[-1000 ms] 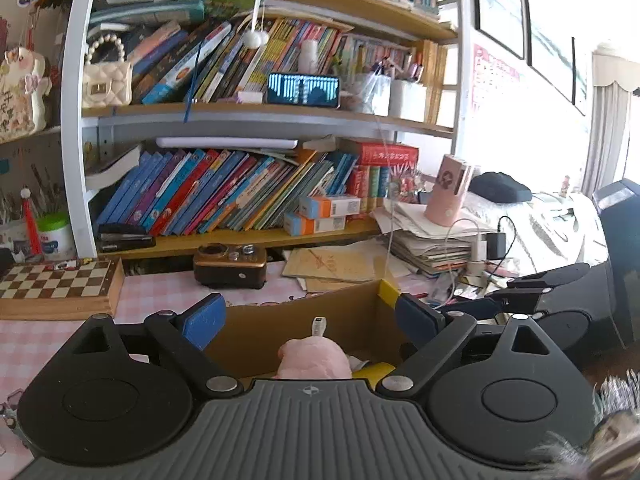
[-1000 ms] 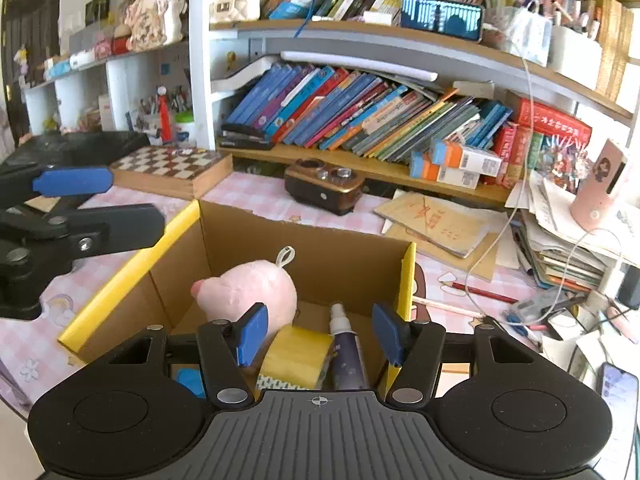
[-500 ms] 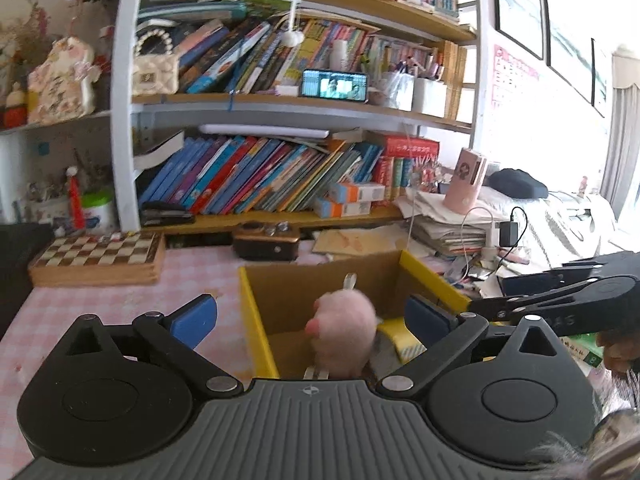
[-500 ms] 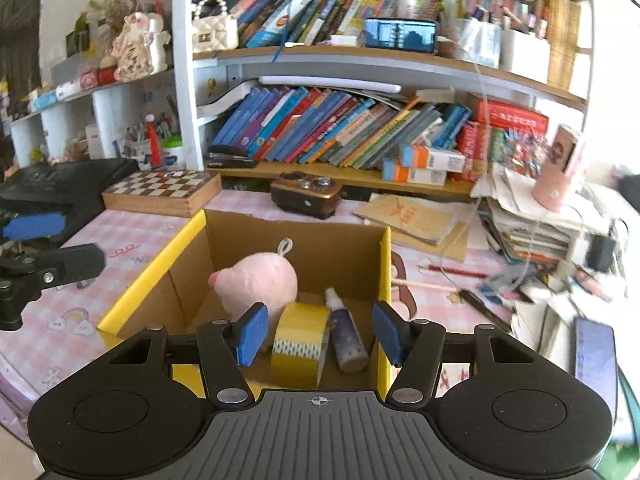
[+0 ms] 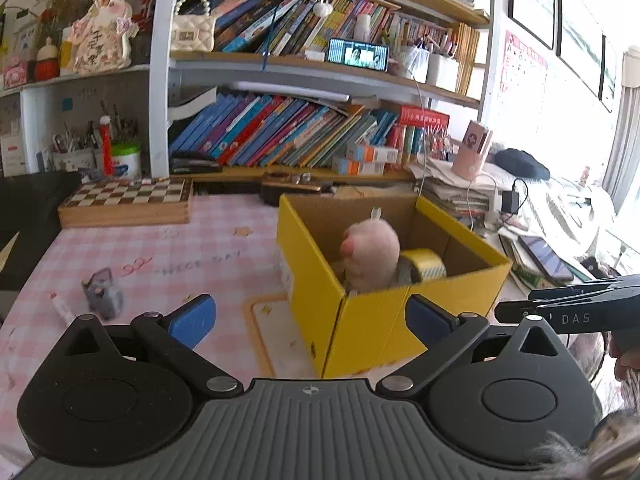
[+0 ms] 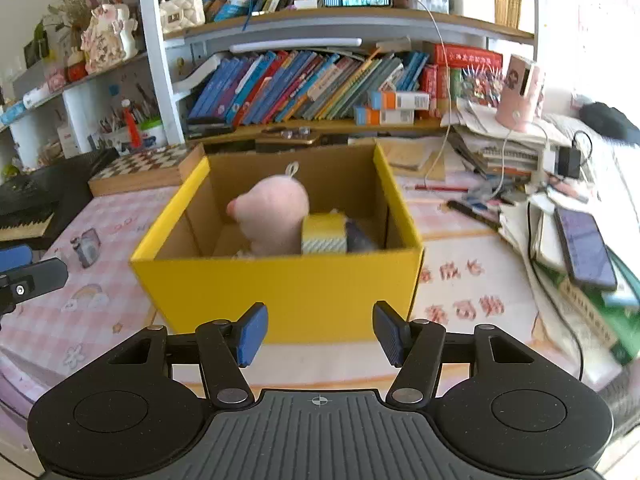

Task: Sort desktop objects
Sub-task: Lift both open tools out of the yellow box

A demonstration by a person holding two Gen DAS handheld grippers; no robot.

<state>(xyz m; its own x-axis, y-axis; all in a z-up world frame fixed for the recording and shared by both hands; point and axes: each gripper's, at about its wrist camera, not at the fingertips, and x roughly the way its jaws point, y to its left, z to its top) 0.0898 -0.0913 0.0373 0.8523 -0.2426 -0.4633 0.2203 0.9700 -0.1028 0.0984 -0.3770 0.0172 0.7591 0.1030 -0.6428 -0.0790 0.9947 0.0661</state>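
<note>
Backing away from the yellow cardboard box (image 6: 280, 296), both grippers are carrying nothing: left gripper (image 5: 308, 320) has just been opening wide, right gripper (image 6: 319, 334) half open. Pink plush toy (image 6: 276, 216) and yellow tape roll (image 6: 323, 232) are sitting inside the box; a small grey item (image 5: 103, 294) is lying on the worktop left of it, likely awaiting sorting.

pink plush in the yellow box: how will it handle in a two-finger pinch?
The pink plush looks soft and rounded, so it will probably squash under the pads and weigh little. Its fuzzy surface should grip rather than slip. Leaning against the tape roll in the yellow box, it may flop over once nudged.
</note>
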